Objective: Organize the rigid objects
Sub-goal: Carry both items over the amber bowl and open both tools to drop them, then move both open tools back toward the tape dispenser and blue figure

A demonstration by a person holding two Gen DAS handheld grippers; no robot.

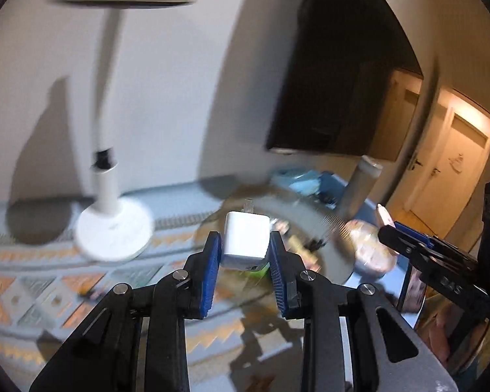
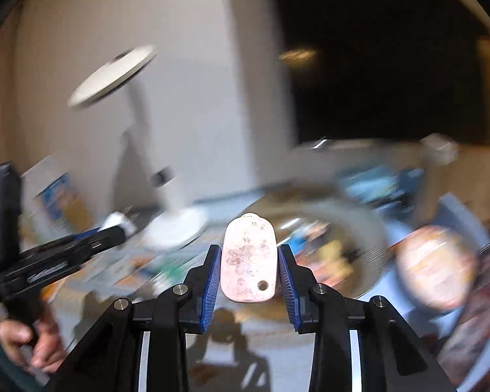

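Observation:
My left gripper (image 1: 244,245) is shut on a white charger plug (image 1: 245,240), its metal prongs pointing away, held above the table. My right gripper (image 2: 249,254) is shut on a flat pale pink tag with a hole (image 2: 249,259), also held in the air. The right gripper shows in the left wrist view (image 1: 392,228) at the right, with the pink tag's tip (image 1: 384,216) sticking out. The left gripper shows in the right wrist view (image 2: 114,228) at the left, holding the white plug (image 2: 119,220). A round metal tray (image 1: 330,228) of small items lies just beyond both. Both views are motion-blurred.
A white desk lamp (image 1: 114,225) stands at the back left on a patterned tablecloth (image 1: 49,290). A grey cylinder (image 1: 359,186), blue packets (image 1: 307,179) and a round wrapped item (image 1: 372,245) sit by the tray. A dark monitor (image 1: 336,75) hangs behind. A box (image 2: 54,196) stands far left.

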